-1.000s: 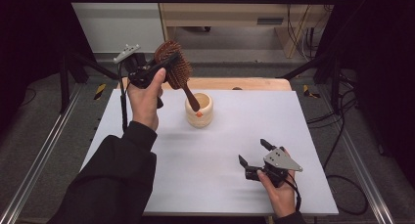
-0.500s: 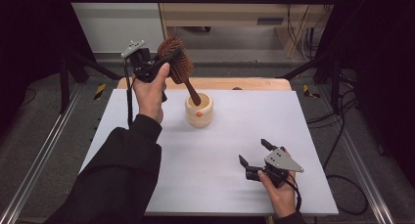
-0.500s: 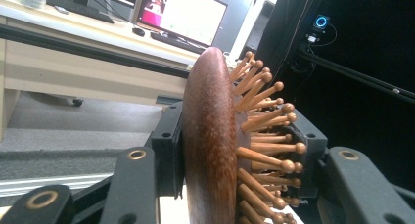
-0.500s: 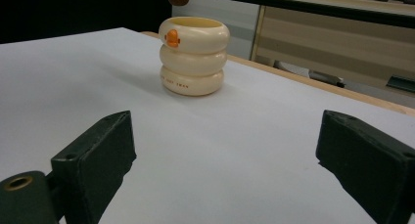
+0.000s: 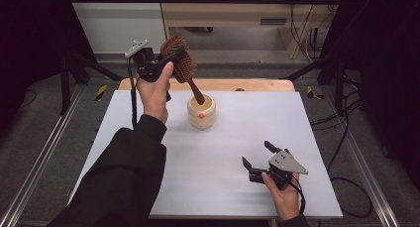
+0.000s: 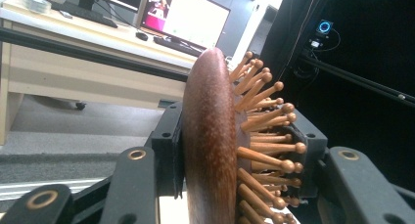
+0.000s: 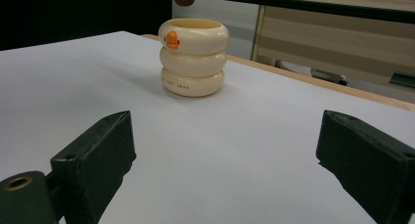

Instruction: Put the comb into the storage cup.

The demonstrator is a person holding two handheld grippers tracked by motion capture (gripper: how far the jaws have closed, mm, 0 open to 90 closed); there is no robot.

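Left gripper fingers clamp brush head, raised above cup near surface far edge; handle tip seemingly just over rim. Right gripper fingers wide, near front-right corner.

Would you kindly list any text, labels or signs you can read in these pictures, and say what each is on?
Cream cup: a small line of print low on its side, too blurred to read; the orange mark near its rim is a shape, not text.
Monitors: content too blurred to read.
Hairbrush: no text.
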